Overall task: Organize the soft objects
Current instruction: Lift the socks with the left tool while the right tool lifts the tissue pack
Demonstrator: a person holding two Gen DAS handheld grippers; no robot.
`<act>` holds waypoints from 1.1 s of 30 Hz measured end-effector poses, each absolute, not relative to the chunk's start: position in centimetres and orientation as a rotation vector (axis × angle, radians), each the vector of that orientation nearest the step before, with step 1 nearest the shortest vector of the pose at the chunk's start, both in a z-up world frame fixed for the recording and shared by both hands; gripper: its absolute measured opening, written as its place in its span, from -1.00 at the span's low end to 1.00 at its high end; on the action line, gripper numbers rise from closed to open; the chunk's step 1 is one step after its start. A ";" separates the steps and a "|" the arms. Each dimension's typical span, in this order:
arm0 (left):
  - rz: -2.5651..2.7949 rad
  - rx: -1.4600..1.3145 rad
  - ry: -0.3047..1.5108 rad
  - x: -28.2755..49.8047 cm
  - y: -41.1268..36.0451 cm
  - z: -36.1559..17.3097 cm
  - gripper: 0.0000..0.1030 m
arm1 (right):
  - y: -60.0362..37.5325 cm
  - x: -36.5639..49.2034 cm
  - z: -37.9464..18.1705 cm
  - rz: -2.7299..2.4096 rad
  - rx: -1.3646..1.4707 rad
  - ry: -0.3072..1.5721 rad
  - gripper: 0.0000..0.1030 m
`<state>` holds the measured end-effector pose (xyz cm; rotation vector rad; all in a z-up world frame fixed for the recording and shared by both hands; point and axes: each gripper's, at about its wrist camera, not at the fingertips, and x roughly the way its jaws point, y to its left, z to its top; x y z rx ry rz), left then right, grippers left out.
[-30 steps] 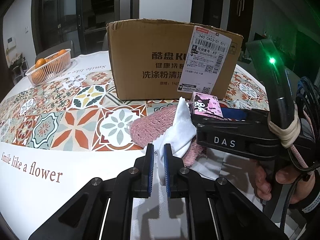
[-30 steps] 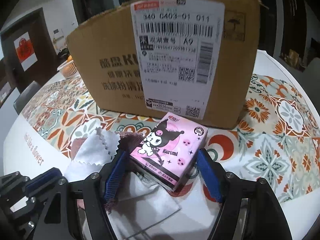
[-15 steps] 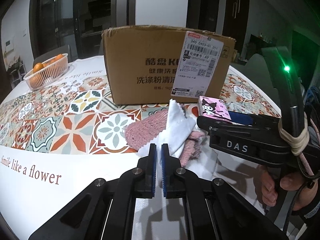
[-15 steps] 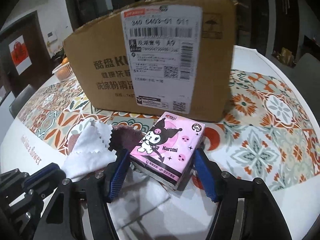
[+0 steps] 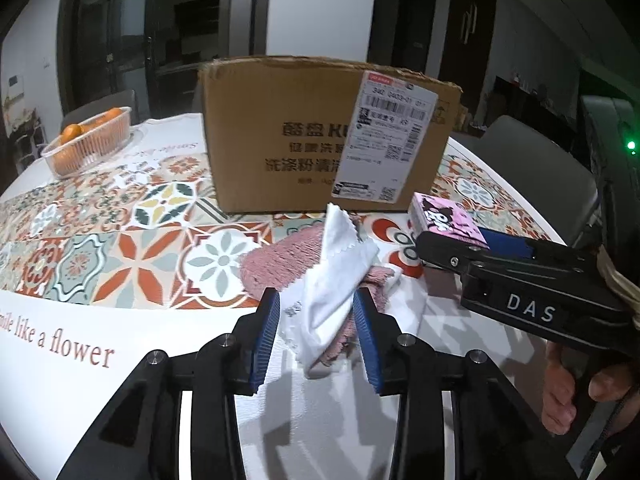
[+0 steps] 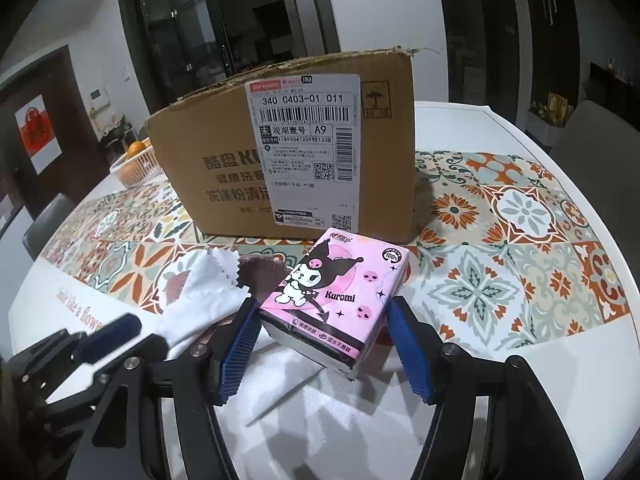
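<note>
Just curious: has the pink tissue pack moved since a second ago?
Yes. The tissue pack has pulled back from the cardboard box, which looks farther away.

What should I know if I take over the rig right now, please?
Left gripper: open, jaws have just been opening; the white cloth stands loose between them, draped over the pink towel on the table.
Right gripper: shut on the Kuromi tissue pack, lifted and tilted, in front of the cardboard box.
Done: pack picked up.
Left: place the pack, probably in the box; then the cloth and towel.
</note>
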<state>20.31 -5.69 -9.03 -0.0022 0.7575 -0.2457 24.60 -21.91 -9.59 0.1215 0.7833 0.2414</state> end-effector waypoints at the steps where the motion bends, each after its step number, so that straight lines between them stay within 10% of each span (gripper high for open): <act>1: -0.247 -0.002 0.760 20.4 -5.8 -9.2 -0.28 | -22.0 24.5 -9.6 0.241 0.124 0.780 0.28; 6: -0.254 -0.012 0.788 21.4 -5.9 -10.2 -0.30 | -22.0 24.3 -9.5 0.242 0.126 0.778 0.27; 12: -0.264 0.005 0.783 21.5 -6.4 -10.2 -0.82 | -22.1 24.1 -9.6 0.241 0.124 0.772 0.25; 33: -0.280 0.004 0.589 19.4 -5.7 -3.3 -0.83 | -22.5 21.2 -4.0 0.218 0.185 0.617 0.24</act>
